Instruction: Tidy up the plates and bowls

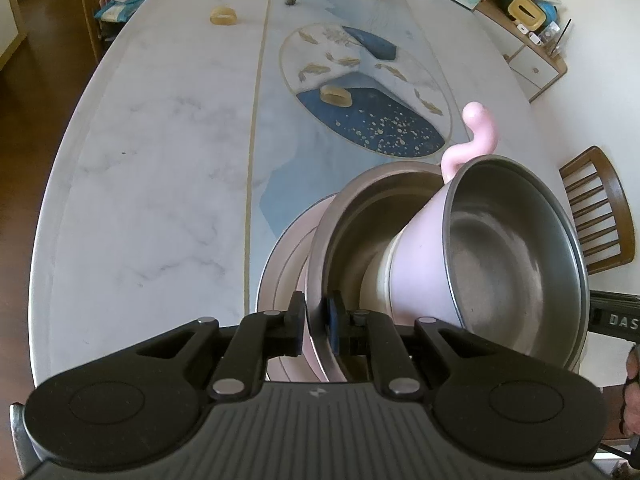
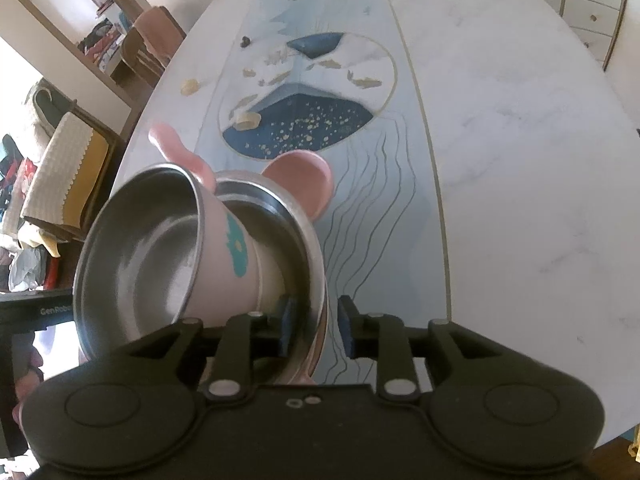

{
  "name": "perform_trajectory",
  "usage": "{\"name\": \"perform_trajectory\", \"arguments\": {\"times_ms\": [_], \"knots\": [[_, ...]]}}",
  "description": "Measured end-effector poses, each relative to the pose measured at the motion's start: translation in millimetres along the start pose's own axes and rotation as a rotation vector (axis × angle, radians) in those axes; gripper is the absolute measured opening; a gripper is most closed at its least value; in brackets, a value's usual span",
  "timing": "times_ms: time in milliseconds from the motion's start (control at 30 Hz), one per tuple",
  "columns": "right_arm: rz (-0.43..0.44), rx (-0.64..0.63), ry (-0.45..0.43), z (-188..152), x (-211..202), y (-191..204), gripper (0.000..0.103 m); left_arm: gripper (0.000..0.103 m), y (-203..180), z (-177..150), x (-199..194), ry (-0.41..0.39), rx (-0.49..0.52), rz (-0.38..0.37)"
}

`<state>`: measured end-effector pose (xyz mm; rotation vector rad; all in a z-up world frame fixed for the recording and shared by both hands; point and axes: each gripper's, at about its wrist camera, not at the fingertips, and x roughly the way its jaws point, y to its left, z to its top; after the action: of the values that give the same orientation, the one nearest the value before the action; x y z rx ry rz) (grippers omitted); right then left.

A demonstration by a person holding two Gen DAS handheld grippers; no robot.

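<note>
Marble table point(image 1: 140, 160); tilted pink bowl point(image 1: 420, 248) inside steel-lined bowl point(image 1: 352, 232).

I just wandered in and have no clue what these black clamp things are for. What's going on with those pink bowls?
A person is stacking dishes on the marble table with two hand-held grippers. The left gripper is clamped on the rim of the lower steel-lined bowl, which sits on a pink plate. A second pink bowl lies tilted inside the lower one, not yet nested flat. The right gripper straddles the lower bowl's rim, its fingers apart.
</note>
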<state>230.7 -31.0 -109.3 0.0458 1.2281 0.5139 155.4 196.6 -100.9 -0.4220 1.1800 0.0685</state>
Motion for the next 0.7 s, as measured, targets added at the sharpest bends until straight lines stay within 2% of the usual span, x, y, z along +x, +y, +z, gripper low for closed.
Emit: {"name": "perform_trajectory", "arguments": {"times_ms": [167, 267, 333, 400, 433, 533, 700], "knots": [[-0.001, 0.012, -0.032, -4, -10, 0, 0.038, 0.023, 1, 1, -6, -0.026, 0.009, 0.030], [0.001, 0.020, -0.046, -6, -15, -1, 0.039, 0.029, 2, 3, -13, -0.044, 0.010, 0.040], [0.004, 0.020, -0.054, -7, -19, -1, 0.040, 0.037, 3, 4, -18, -0.061, 0.018, 0.055], [0.011, 0.015, -0.060, -9, -22, -1, 0.041, 0.058, 4, 3, -24, -0.091, 0.019, 0.067], [0.014, 0.009, -0.064, -10, -24, 0, 0.041, 0.060, 4, 3, -28, -0.109, 0.019, 0.071], [0.022, -0.027, -0.085, -13, -31, 3, 0.042, 0.060, 0, 0, -40, -0.151, 0.023, 0.088], [0.049, -0.099, -0.155, -19, -50, 8, 0.055, 0.061, -13, -10, -63, -0.244, 0.041, 0.130]]}}
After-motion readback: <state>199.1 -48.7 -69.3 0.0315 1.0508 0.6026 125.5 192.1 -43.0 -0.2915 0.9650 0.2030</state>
